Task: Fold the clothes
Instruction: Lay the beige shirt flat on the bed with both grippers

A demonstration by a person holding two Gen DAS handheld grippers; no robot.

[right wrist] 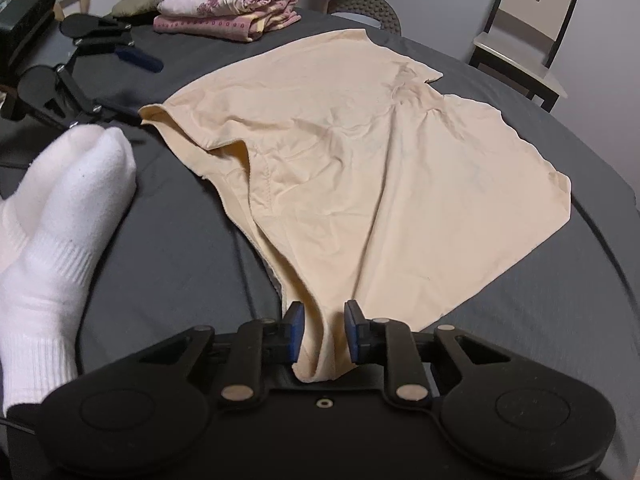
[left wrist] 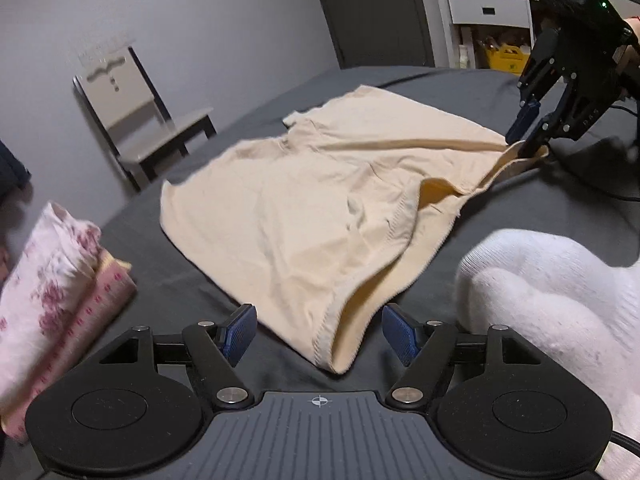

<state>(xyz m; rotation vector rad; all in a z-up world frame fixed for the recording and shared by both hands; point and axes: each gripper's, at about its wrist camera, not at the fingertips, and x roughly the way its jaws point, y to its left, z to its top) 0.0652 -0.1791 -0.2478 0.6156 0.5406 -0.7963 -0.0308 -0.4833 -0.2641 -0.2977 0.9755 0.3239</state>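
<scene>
Beige garment (right wrist: 360, 168) lies spread on the dark grey sheet (right wrist: 560, 300) of the bed, mostly flat, some creases through the middle.

My right fingers (right wrist: 322, 332) have one corner of it: cloth is bunched between the two blue pads (right wrist: 295, 332) and runs back toward the gripper body. The gap is narrow, though the pads do not look fully pressed together; the fabric fills the space. From the left wrist view, that same right gripper (left wrist: 528, 136) sits at the garment's far right corner, the cloth lifted slightly there and pulled into a ridge.

My left fingers (left wrist: 318, 334) are spread wide and hold nothing. The near hem of the garment (left wrist: 320, 200) lies just ahead of them, its folded tip reaching in between the pads without touching either.

A white sock (left wrist: 560, 300) lies on the sheet just right of the left gripper, close to the garment's edge. A stack of folded floral clothes (left wrist: 52, 280) sits to the left, apart from the garment, with bare sheet between.

Beyond the far edge of the bed stands a chair (left wrist: 148, 116) against the wall.
</scene>
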